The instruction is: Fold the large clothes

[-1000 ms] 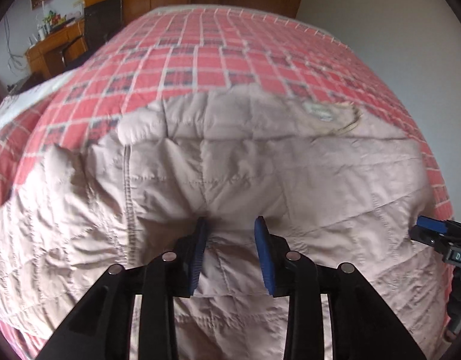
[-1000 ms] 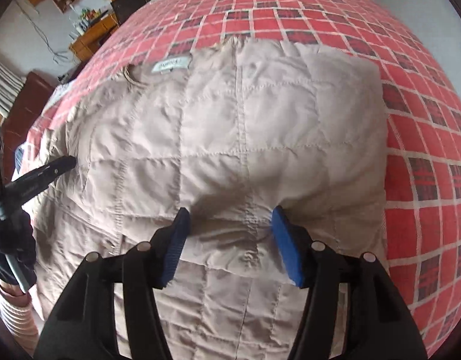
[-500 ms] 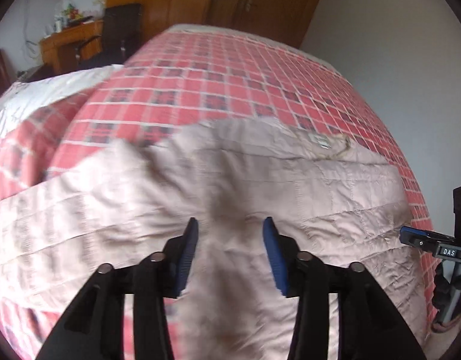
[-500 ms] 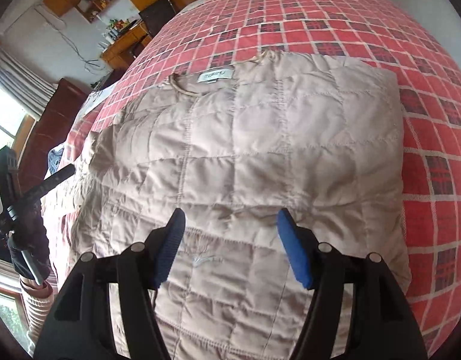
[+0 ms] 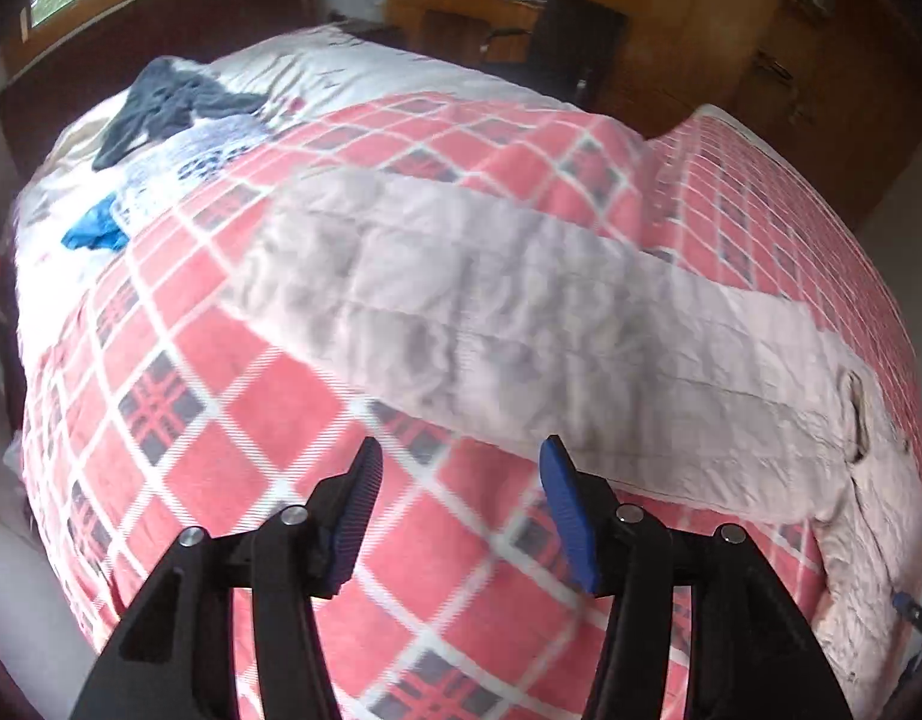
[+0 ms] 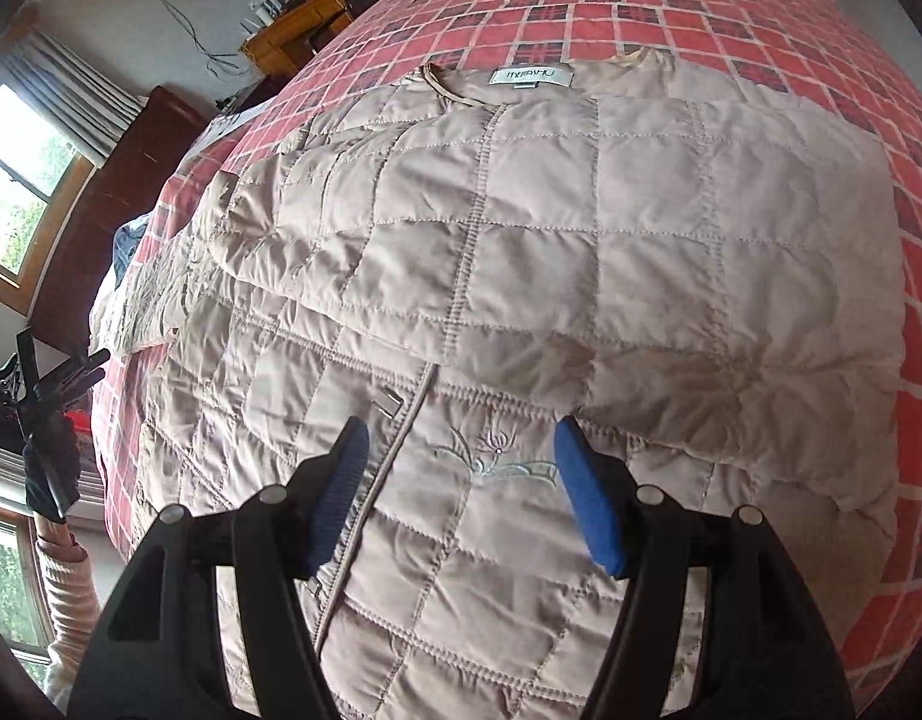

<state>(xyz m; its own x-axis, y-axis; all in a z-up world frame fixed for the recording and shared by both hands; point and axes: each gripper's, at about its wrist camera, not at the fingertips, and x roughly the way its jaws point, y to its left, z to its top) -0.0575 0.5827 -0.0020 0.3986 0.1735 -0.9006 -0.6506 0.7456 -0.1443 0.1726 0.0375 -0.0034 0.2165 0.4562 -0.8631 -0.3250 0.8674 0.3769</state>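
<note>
While both grippers gape, one quilted jacket (image 6: 580,252), one bedspread (image 5: 221,420)

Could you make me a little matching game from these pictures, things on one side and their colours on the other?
Things:
1. quilted jacket
2. checked bedspread
3. crumpled cloth near the pillows
4. neck label

Colours:
A. bright blue
B. white with dark lettering
C. beige
D. red and white with dark squares

Pairs: 1-C, 2-D, 3-A, 4-B
</note>
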